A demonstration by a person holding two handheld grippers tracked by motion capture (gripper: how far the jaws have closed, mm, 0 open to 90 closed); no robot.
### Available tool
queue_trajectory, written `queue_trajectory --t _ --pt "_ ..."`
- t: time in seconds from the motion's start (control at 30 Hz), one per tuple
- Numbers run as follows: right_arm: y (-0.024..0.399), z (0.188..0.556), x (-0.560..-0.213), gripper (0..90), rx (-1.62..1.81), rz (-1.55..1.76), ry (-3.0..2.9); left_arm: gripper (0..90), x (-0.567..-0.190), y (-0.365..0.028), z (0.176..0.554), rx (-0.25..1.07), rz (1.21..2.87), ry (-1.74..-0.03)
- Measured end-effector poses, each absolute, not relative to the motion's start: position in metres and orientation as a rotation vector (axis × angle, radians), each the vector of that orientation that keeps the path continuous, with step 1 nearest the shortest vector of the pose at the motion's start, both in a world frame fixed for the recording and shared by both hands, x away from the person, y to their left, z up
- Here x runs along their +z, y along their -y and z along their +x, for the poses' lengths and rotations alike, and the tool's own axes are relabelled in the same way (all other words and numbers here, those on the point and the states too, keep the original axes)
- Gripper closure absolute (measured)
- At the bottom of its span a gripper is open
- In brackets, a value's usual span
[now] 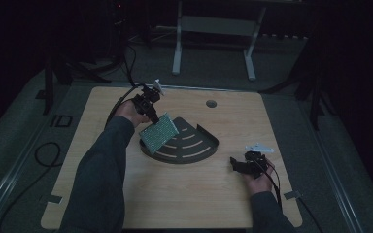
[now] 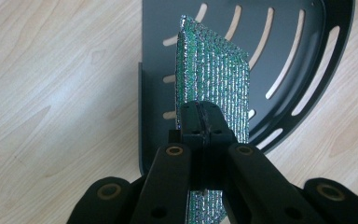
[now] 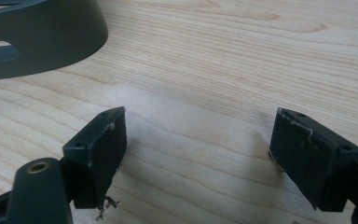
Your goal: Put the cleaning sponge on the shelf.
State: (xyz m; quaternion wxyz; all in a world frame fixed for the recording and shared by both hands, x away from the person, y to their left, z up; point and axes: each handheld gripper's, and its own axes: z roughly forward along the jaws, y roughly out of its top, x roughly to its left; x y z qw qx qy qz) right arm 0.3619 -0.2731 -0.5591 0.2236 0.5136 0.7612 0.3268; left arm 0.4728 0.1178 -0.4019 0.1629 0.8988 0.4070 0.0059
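A green, glittery scouring sponge (image 1: 158, 131) hangs over the left side of a dark quarter-round slotted tray (image 1: 201, 151). My left gripper (image 1: 151, 116) is shut on the sponge's upper edge. In the left gripper view the sponge (image 2: 219, 77) stands edge-on between the closed jaws, above the tray (image 2: 307, 56). My right gripper (image 1: 236, 165) rests low on the table to the right of the tray, open, with nothing between its pads (image 3: 105, 147). The tray's curved wall (image 3: 51, 37) sits at the upper left of the right gripper view.
The light wooden tabletop (image 1: 184, 194) has a round cable hole (image 1: 211, 103) near its far edge. A white desk frame (image 1: 213, 43) stands on the dark floor beyond. Cables trail off the table's left side.
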Motion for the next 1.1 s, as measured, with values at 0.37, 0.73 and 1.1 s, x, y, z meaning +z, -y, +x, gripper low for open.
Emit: queue_trajectory --t 0.37,0.73,1.1 --pt "0.273 0.362 -0.559 18.2 0.902 1.418 -2.101 90.0 -0.407 -0.116 0.479 0.013 2.544 -1.18" --pt "0.273 0.362 -0.559 18.2 0.903 1.418 -2.101 90.0 -0.416 -0.113 0.487 0.013 2.533 -1.202" --pt "0.273 0.362 -0.559 18.2 0.902 1.416 -2.102 90.0 -0.427 -0.109 0.492 0.021 2.533 -1.219"
